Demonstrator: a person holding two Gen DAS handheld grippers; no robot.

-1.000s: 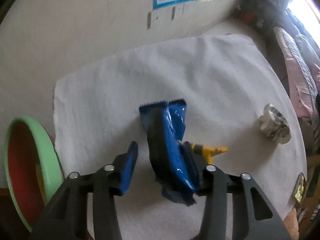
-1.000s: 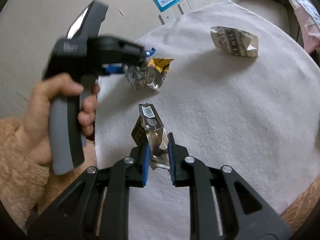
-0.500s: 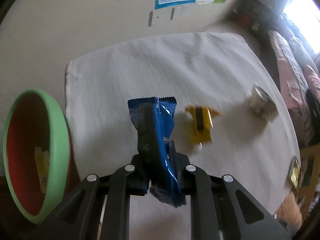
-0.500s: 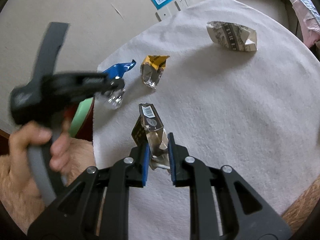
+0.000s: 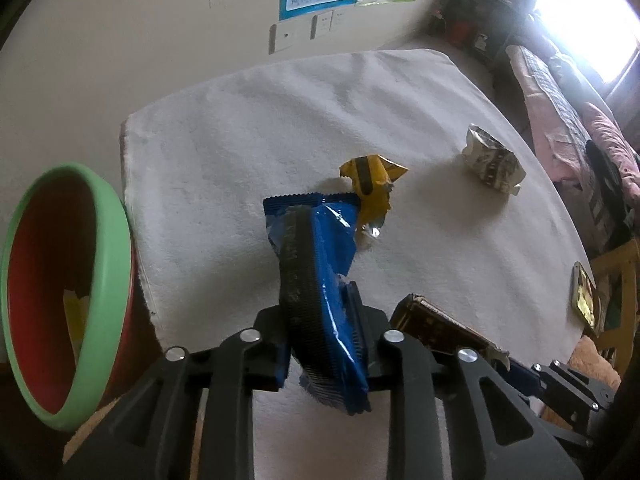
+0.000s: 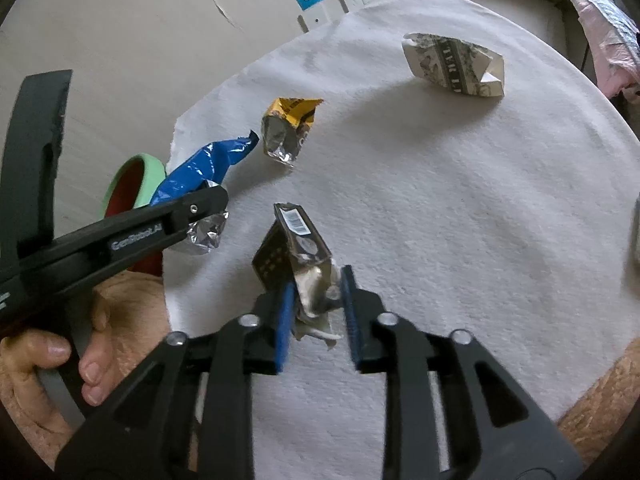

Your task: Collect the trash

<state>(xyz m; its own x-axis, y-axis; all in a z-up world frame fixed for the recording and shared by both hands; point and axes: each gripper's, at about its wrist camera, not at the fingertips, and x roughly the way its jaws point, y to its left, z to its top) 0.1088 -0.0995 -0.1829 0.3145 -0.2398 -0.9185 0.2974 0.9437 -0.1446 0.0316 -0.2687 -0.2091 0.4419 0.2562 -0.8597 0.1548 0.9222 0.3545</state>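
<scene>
Left gripper (image 5: 320,332), jaws easing apart, has the blue wrapper (image 5: 316,264) between its pads near the cloth's (image 5: 248,128) left edge, beside the green-rimmed bowl (image 5: 100,216), while the right gripper (image 6: 316,312) opens around a dark carton (image 6: 292,248), bare cloth beyond.

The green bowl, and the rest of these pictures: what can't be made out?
- Green bowl: left wrist view, far rim cut by the frame edge; contents too dim.
- Dark wrapper: mostly behind the left tool.
- Object at the table's edge: right wrist view, cut off.
</scene>
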